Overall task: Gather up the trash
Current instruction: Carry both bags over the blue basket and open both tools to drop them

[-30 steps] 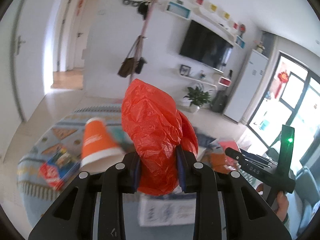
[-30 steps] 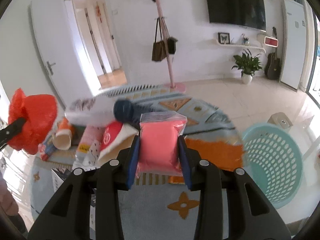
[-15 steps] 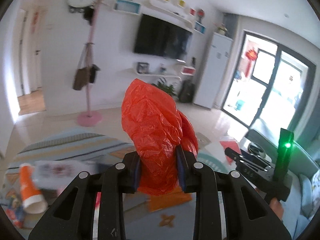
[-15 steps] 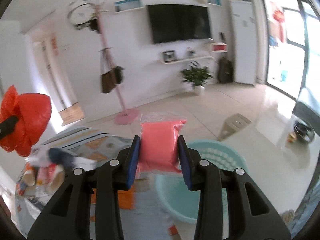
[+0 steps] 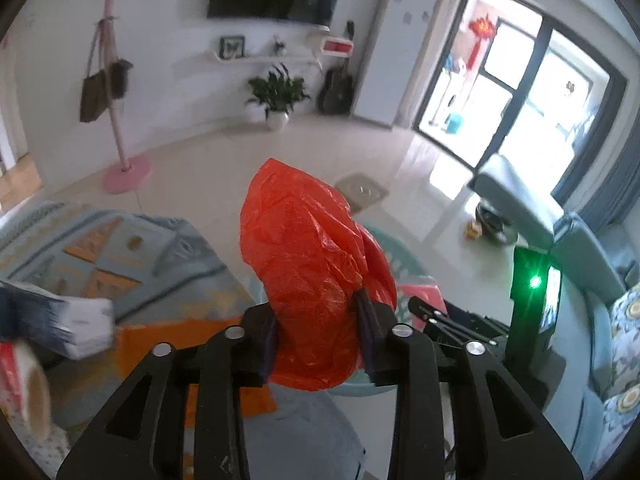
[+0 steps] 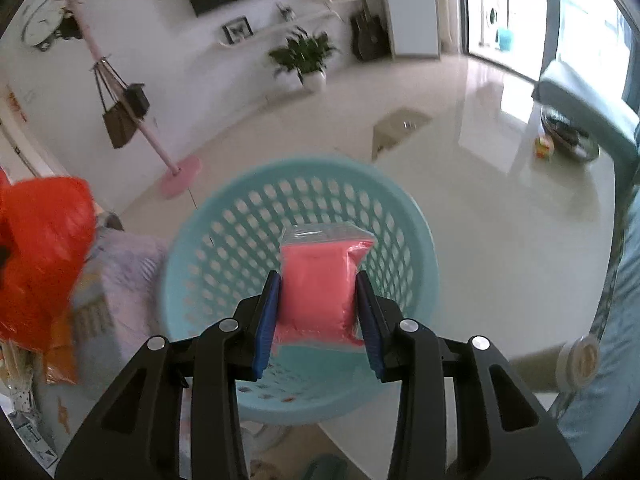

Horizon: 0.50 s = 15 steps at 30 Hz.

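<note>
Pink sealed packet (image 6: 320, 280) is clamped in the right gripper (image 6: 319, 312) above the aqua laundry basket (image 6: 416, 240), ready for dropping; left gripper (image 5: 318, 344) clenches a crumpled orange plastic bag (image 5: 308, 276) nearby.

red bag (image 5: 308, 280), pink pouch (image 6: 318, 280), turquoise basket (image 6: 224, 248)

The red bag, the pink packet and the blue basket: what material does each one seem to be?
Red bag: thin glossy plastic film, crinkled all over. Pink packet: clear plastic pouch with a see-through sealed top; the pink filling cannot be identified. Blue basket: rigid moulded plastic, probably, with regular holes and a smooth rim.
</note>
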Each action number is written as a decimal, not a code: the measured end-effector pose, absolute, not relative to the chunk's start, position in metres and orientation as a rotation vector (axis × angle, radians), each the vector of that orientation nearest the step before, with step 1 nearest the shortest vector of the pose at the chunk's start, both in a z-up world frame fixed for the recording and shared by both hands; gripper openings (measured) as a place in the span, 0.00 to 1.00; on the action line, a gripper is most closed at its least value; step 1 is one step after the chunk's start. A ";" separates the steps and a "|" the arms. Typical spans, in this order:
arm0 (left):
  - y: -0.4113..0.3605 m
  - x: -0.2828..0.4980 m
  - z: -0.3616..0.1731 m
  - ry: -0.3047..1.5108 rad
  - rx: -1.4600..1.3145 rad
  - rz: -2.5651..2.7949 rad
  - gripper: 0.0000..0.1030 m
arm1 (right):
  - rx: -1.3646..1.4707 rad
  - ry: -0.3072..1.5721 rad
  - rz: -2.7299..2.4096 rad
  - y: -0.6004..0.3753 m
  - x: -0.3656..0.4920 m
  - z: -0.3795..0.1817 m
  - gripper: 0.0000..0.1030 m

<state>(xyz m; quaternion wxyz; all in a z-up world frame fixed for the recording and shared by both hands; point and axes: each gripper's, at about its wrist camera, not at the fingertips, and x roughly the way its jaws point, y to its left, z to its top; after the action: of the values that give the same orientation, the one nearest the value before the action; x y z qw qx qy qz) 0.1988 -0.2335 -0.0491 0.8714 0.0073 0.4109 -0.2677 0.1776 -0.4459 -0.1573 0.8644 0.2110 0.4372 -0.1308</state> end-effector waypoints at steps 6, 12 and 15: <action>-0.241 0.195 -0.058 0.844 0.059 -0.551 0.64 | 0.450 0.917 -0.260 -0.445 0.168 -0.166 0.52; -0.229 0.179 -0.043 0.794 0.022 -0.565 0.69 | 0.439 0.885 -0.241 -0.437 0.161 -0.151 0.52; -0.229 0.166 -0.035 0.773 0.001 -0.567 0.69 | 0.422 0.859 -0.227 -0.428 0.157 -0.138 0.52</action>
<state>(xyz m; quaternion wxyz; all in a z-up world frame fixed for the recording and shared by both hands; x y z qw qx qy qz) 0.1657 -0.2291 -0.0353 0.8873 0.0003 0.3719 -0.2727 0.1574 -0.4281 -0.1375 0.8816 0.2025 0.4122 -0.1090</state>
